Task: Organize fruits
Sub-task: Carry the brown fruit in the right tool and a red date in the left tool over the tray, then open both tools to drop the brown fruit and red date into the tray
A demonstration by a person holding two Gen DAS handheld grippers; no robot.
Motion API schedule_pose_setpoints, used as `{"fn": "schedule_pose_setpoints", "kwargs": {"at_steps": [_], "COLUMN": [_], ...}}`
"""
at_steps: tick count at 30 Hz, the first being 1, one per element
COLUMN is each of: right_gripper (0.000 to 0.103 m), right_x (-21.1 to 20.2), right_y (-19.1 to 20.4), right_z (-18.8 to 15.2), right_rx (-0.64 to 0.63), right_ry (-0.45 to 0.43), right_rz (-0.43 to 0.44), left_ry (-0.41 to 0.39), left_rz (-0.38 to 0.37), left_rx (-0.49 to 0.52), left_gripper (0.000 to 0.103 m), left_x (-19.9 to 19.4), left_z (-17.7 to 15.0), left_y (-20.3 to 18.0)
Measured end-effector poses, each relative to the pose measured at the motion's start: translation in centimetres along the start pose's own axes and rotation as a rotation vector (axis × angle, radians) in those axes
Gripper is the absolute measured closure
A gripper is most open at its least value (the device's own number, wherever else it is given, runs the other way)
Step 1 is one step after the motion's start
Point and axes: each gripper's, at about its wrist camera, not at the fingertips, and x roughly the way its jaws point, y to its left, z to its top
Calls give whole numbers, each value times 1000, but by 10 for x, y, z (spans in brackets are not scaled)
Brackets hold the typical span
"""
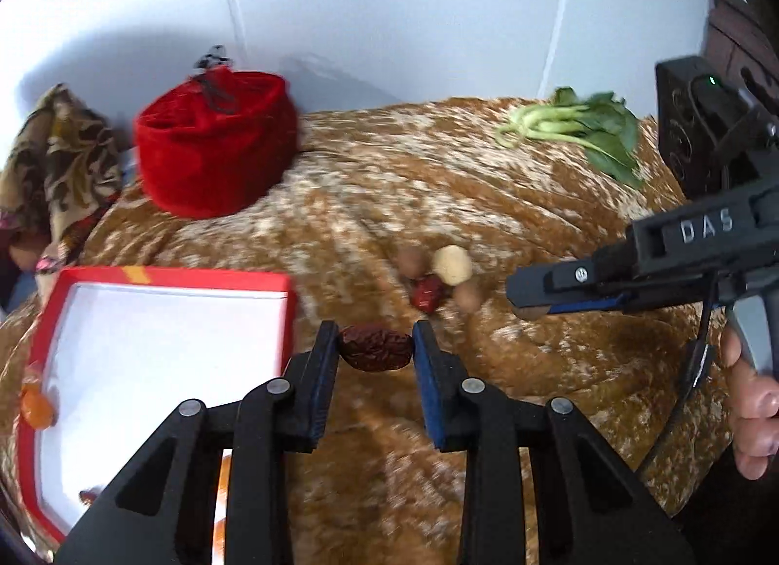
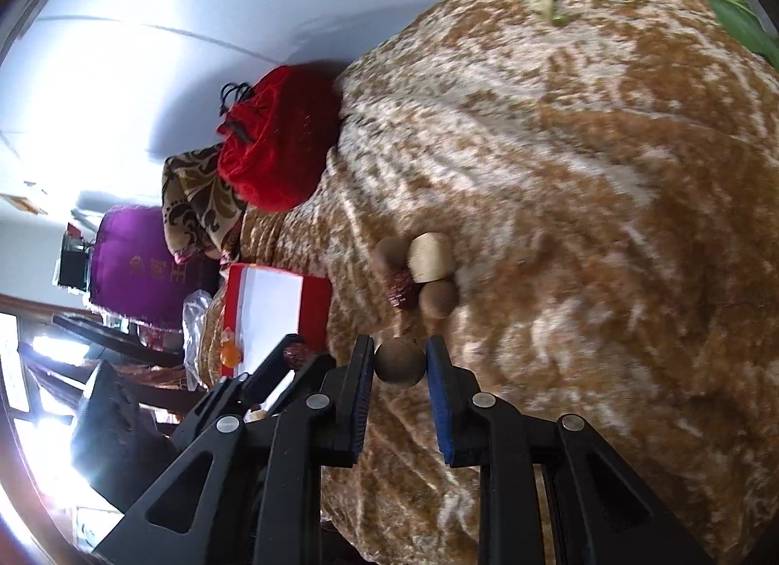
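We see a brown mottled cloth (image 1: pixel 487 185) filling both views, a red pouch (image 1: pixel 216 141) upper left, greens (image 1: pixel 574 126) upper right. The red box (image 1: pixel 165 280) sits lower left. Our left gripper (image 1: pixel 376 346) clamps a red date (image 1: pixel 375 348); our right gripper (image 2: pixel 400 363) pinches a brown longan (image 2: pixel 399 363). Only the right view shows a purple bag (image 2: pixel 131 263).

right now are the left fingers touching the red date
Touching. The left wrist view shows both fingers pressed against the ends of the red date, no gap.
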Motion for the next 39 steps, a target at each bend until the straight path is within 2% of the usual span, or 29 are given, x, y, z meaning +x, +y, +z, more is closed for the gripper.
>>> {"fn": "schedule_pose_setpoints", "kwargs": {"at_steps": [5,10,14,23,33,39], "right_gripper": [81,81,81,81,78,78], "right_x": [25,50,69,104,128,121], "right_y": [26,60,87,126,136,137], "right_z": [-14,-31,-43,-67,-84,-81], "right_rx": [-68,-144,-201,-285,-323,-327], "right_ry": [52,92,110,172,233,219], "right_rz": [39,93,144,176,161,170], "left_ry": [1,23,43,108,151,136], "left_rz": [106,181,210,256,294,318], "left_rx": [-99,-179,-235,-259,-260,-270], "left_gripper": [74,74,74,74,74,74], "left_x": [-13,-24,-26,-20,-18,-20], "left_z": [-10,-22,-30,-52,-57,-53], "left_y": [41,82,107,133,140,142]}}
